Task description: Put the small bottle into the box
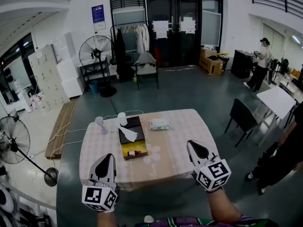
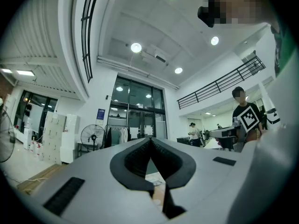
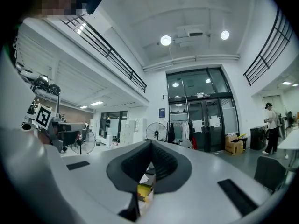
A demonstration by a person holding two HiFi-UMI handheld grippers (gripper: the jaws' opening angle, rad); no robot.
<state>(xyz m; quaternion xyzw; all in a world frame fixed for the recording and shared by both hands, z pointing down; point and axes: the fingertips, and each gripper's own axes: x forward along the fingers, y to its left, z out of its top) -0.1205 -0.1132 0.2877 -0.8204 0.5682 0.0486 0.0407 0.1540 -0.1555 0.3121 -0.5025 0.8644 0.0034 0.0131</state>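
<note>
Hovering empty, left gripper [image 1: 108,158] and right gripper [image 1: 191,145] are shown shut; what appears the small bottle [image 1: 155,151], at four o'clock of the box [image 1: 135,123], is judged light and slippery, best pinched mid-body.

Right gripper [image 3: 151,146] fingers [image 3: 166,164] pressed together, empty; yellow box [image 3: 144,190] glimpsed beneath.

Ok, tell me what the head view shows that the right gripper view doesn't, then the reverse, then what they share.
Only the head view: the whole cloth-covered table, the white bottle by the box's far end, and the marker cube on the right tongs.

Only the right gripper view: the ceiling lights, the balcony railing, and those tongs seen along their shut jaws, nothing gripped.

Both: the glass doors, the standing fan, the person at the right, and the box, which shows only as a yellow sliver in the right gripper view.
</note>
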